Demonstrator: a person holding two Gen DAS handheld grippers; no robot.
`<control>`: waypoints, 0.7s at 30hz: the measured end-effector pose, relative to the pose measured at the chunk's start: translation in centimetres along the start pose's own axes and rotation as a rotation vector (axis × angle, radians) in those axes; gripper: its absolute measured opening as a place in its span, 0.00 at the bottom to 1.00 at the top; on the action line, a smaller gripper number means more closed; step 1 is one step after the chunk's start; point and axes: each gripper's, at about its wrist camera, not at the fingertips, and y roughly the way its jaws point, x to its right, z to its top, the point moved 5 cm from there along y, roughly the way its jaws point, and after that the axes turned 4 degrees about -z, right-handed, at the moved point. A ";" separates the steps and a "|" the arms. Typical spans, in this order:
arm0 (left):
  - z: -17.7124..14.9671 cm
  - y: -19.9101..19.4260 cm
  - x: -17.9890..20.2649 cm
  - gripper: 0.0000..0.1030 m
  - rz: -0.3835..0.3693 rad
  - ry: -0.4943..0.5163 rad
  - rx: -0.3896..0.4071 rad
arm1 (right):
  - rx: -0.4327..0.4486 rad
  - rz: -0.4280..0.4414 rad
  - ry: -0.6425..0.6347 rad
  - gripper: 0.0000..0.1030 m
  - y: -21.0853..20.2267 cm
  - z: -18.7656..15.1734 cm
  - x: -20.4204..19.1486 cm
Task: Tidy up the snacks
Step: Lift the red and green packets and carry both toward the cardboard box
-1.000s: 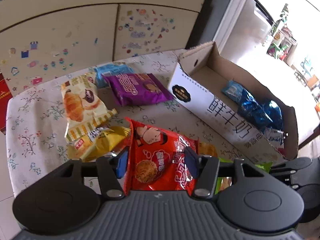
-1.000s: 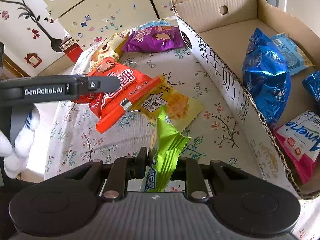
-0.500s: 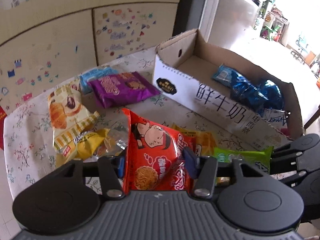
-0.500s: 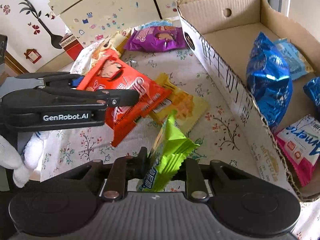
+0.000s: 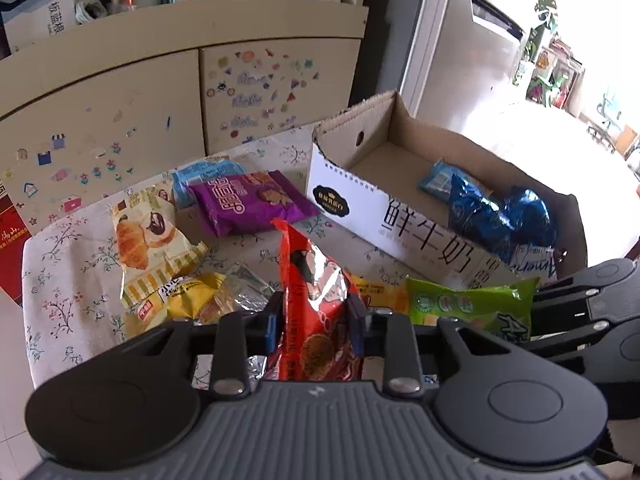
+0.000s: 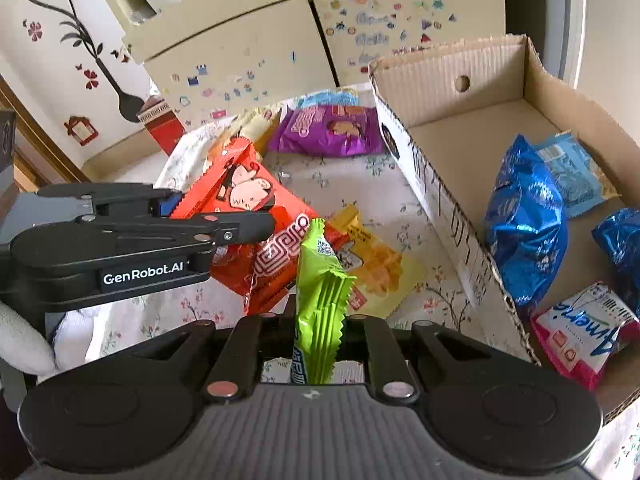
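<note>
Table [image 5: 60,280], covered by a floral cloth. Lying on it: purple packet [image 5: 250,202], light-blue packet [image 5: 200,172] behind it, croissant packet [image 5: 150,240], yellow packet [image 5: 188,300], clear wrapper [image 5: 248,286], waffle packet [image 6: 376,268]. Open cardboard box [image 5: 360,196] stands along its right side, just beside the purple packet.

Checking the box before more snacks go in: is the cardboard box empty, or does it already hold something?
Not empty. The cardboard box already holds blue foil bags, a light blue packet and a pink and white packet; its far end is bare.
</note>
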 end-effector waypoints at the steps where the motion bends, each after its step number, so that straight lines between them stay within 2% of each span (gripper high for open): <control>1: 0.0 0.0 0.1 0.28 0.000 0.004 -0.002 | 0.002 0.001 0.000 0.16 -0.1 0.0 0.0; 6: -0.9 1.2 0.9 0.28 -0.025 0.027 -0.050 | -0.008 -0.013 0.002 0.16 0.2 -0.2 0.1; 9: -1.2 1.8 0.8 0.31 -0.015 0.022 -0.060 | -0.007 -0.020 0.002 0.16 0.3 -0.2 0.1; 12: -1.3 2.1 0.8 0.31 -0.021 0.012 -0.052 | -0.016 -0.032 -0.002 0.16 0.5 -0.4 0.2; 14: -1.2 1.9 1.4 0.27 -0.014 0.038 -0.040 | -0.017 -0.038 0.000 0.16 0.5 -0.5 0.2; 21: -0.3 0.1 1.8 0.27 0.002 0.043 0.035 | 0.027 -0.024 0.019 0.16 -0.5 0.3 0.5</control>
